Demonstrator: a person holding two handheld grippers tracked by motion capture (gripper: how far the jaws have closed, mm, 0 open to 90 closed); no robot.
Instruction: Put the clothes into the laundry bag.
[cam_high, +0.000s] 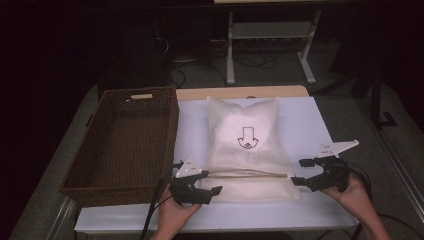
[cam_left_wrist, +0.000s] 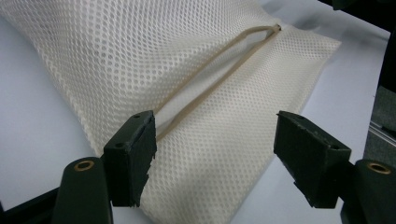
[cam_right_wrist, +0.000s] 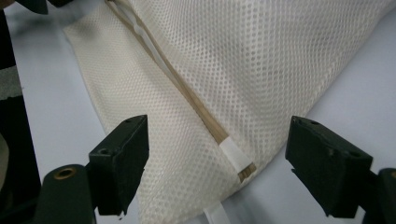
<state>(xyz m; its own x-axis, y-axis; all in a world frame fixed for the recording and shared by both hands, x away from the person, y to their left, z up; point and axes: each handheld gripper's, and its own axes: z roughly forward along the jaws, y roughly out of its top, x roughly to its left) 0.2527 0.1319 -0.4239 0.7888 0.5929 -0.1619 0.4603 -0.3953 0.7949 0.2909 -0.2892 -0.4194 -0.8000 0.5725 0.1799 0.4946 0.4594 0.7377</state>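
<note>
White bench bore a mesh laundry bag (cam_high: 248, 150) at its front edge; both wide-open, empty grippers, left gripper (cam_high: 212, 181) and right gripper (cam_high: 299, 171), needed to pinch its zipper (cam_high: 250, 174) ends squarely.

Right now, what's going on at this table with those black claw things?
A person holds a two-jaw gripper in each hand and is working on a white mesh bag that lies flat on the table. The left gripper is at the bag's near left corner, the right gripper at its near right edge, by the ends of the tan zipper. Both have open jaws and neither grips anything yet. A brown wicker basket stands to the left of the bag.
</note>
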